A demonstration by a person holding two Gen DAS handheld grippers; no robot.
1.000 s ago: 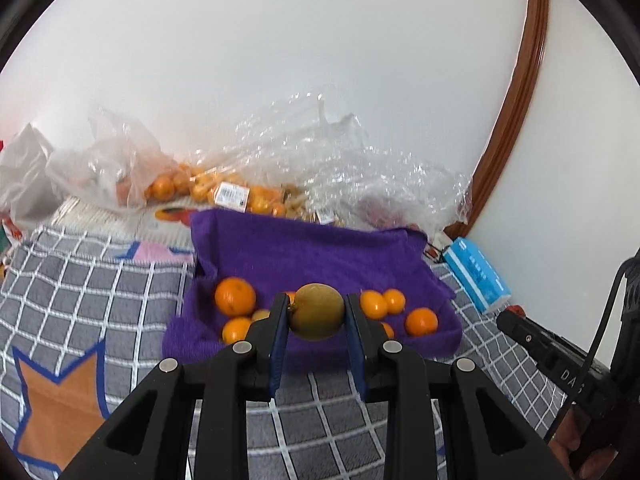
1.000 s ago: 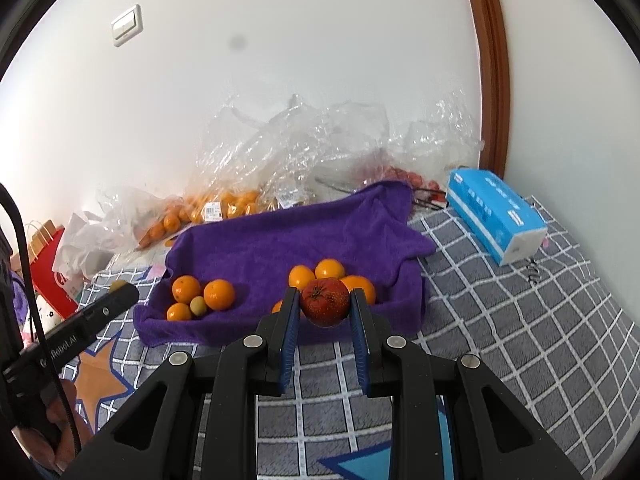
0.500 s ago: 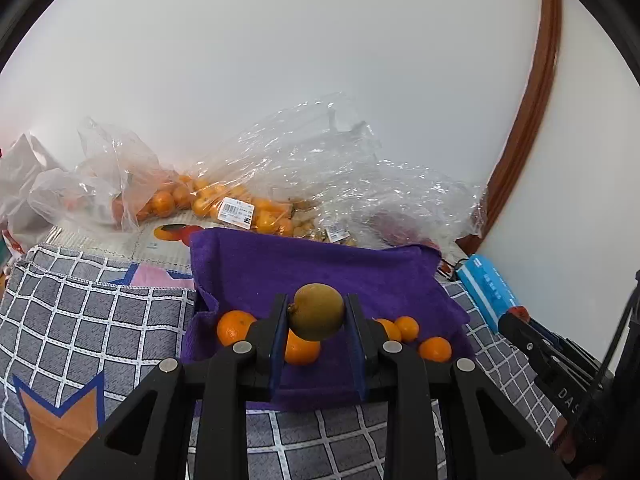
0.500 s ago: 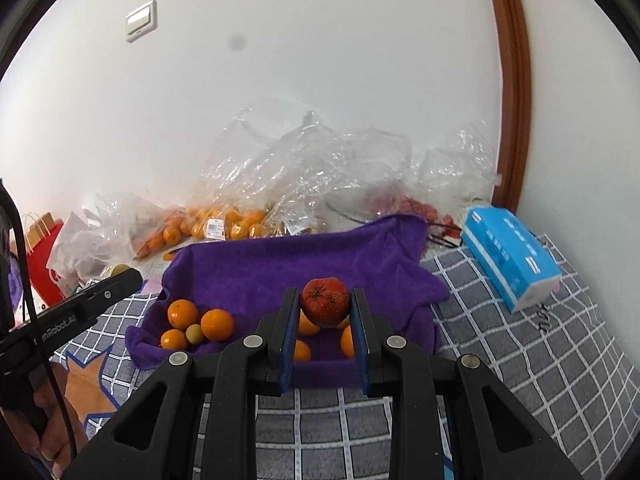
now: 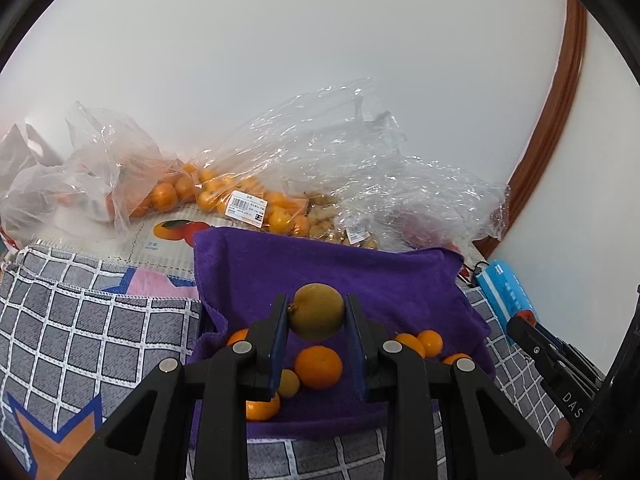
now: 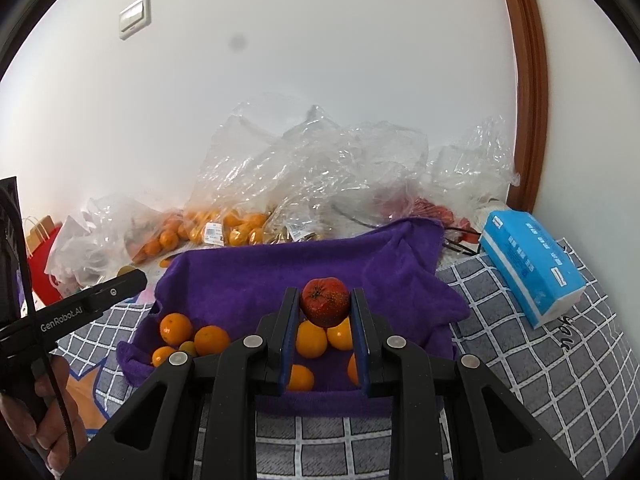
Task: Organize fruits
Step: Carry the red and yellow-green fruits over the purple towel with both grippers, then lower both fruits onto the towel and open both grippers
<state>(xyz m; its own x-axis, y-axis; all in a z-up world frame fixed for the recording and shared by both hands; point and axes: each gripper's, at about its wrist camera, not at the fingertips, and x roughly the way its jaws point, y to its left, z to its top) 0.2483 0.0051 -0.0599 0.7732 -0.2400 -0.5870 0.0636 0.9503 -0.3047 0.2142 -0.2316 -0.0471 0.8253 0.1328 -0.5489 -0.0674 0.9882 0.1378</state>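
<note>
My left gripper [image 5: 317,312] is shut on a yellow-green round fruit [image 5: 317,311], held above the near part of a purple towel [image 5: 360,276]. Oranges [image 5: 319,367] and a small yellow fruit [image 5: 289,383] lie on the towel below it. My right gripper [image 6: 325,307] is shut on a dark red round fruit [image 6: 325,306] over the same purple towel [image 6: 256,280], with oranges [image 6: 311,338] beneath its fingers and another cluster of oranges [image 6: 176,328] at the towel's left end. The left gripper's finger [image 6: 92,300] shows at the left of the right wrist view.
Clear plastic bags [image 5: 320,160] with bagged oranges [image 5: 240,200] lie against the white wall behind the towel. A blue tissue pack [image 6: 532,264] rests on the grey checked cloth [image 6: 540,360] to the right. A brown door frame [image 6: 528,80] stands at the right. A red paper bag [image 6: 40,256] sits far left.
Both grippers have moved forward over the purple towel with their fruits still held; the oranges that lay ahead of the fingers now lie under them.
</note>
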